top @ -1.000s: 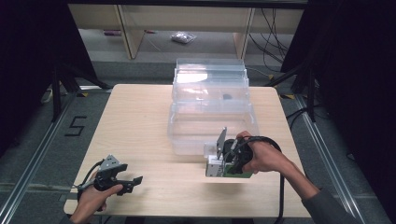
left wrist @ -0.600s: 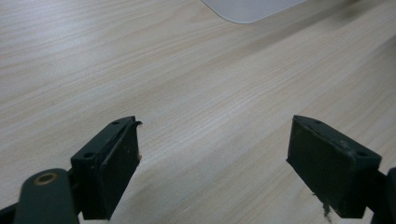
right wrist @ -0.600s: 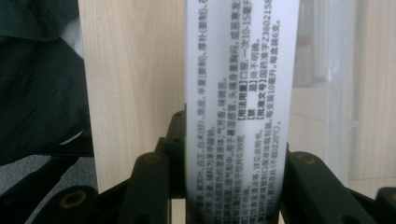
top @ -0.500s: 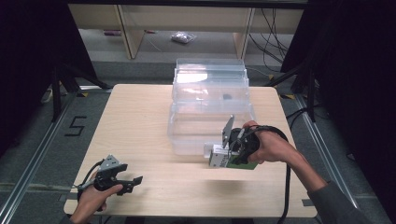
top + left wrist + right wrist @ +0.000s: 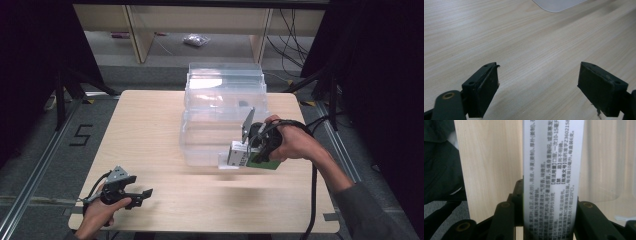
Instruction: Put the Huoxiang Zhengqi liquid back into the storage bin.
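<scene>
The right gripper [image 5: 239, 156] is held above the table [image 5: 150, 125], just in front of a clear plastic bin [image 5: 222, 115], by the right hand [image 5: 292, 142]. A small box [image 5: 240, 155] is clamped between its jaws. In the right gripper view the box [image 5: 551, 177] is seen as a white panel covered in fine black print, and both black jaws are pressed against its sides. In the high view a green edge is noted on the box near the hand. Whether the box touches the bin cannot be told.

The left gripper [image 5: 142, 194] is held low by the left hand [image 5: 100, 212] at the near left corner of the table, well apart from the box. In the left gripper view its jaws are spread wide over bare wood, with nothing between them. A corner of the bin [image 5: 559, 3] is seen at the top of that view.
</scene>
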Demonstrator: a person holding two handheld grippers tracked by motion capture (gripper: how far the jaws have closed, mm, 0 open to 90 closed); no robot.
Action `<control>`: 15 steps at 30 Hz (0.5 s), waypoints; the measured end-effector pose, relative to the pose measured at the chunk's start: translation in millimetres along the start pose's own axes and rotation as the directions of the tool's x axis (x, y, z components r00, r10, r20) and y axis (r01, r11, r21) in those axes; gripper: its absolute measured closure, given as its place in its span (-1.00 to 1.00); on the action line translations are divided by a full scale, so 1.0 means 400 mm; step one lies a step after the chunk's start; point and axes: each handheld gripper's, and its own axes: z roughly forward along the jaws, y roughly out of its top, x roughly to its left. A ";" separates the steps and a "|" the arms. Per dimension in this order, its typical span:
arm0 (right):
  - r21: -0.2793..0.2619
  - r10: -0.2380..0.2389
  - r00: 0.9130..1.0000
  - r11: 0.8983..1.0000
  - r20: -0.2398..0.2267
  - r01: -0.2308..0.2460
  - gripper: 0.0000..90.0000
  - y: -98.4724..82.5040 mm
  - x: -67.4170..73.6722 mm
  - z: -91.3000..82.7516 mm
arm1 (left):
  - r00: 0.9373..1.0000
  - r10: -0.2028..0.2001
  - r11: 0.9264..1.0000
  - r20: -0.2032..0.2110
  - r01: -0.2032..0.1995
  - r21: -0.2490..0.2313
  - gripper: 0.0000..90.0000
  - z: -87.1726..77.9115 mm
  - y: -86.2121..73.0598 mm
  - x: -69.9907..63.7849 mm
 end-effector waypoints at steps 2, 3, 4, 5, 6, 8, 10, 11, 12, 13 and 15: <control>0.009 0.011 1.000 1.000 0.005 -0.011 0.44 0.001 -0.008 -0.010 | 1.000 0.000 1.000 0.001 0.000 0.000 -0.64 0.000 0.000 0.000; -0.006 -0.013 1.000 1.000 0.007 0.013 0.44 0.001 -0.017 -0.011 | 1.000 0.001 1.000 0.001 -0.001 -0.011 -0.64 0.002 -0.002 0.000; 0.001 0.009 1.000 1.000 0.006 -0.009 0.44 0.002 -0.018 -0.016 | 1.000 0.000 1.000 0.001 0.000 -0.010 -0.64 0.002 -0.002 0.000; 0.003 0.020 1.000 1.000 0.006 -0.020 0.44 0.003 -0.022 -0.020 | 1.000 0.001 1.000 0.001 -0.001 -0.011 -0.64 0.002 -0.002 0.000; 0.001 0.002 1.000 1.000 0.009 -0.002 0.44 0.002 -0.031 -0.021 | 1.000 0.002 1.000 0.002 -0.002 -0.011 -0.64 0.002 -0.002 0.000; -0.003 -0.003 1.000 1.000 0.009 0.003 0.44 0.003 -0.044 -0.024 | 1.000 -0.001 1.000 0.000 0.001 -0.004 -0.64 0.001 -0.001 0.000; 0.006 0.028 1.000 1.000 0.009 -0.029 0.44 0.002 -0.053 -0.029 | 1.000 -0.002 1.000 0.000 0.002 -0.002 -0.64 0.001 -0.001 0.000; 0.003 0.000 1.000 1.000 0.013 0.000 0.44 0.002 -0.065 -0.029 | 1.000 -0.001 1.000 0.000 0.001 -0.002 -0.64 0.001 -0.001 0.000; 0.008 0.023 1.000 1.000 0.014 -0.023 0.44 0.001 -0.068 -0.031 | 1.000 -0.002 1.000 0.000 0.002 -0.002 -0.64 0.001 -0.001 0.000; 0.003 0.027 0.999 1.000 0.019 -0.027 0.44 0.000 -0.075 -0.030 | 1.000 -0.002 1.000 -0.001 0.002 -0.003 -0.64 0.001 -0.001 0.000; 0.006 0.035 0.999 0.999 0.016 -0.035 0.44 0.001 -0.086 -0.032 | 1.000 -0.001 1.000 0.001 0.001 -0.008 -0.64 0.002 -0.002 0.000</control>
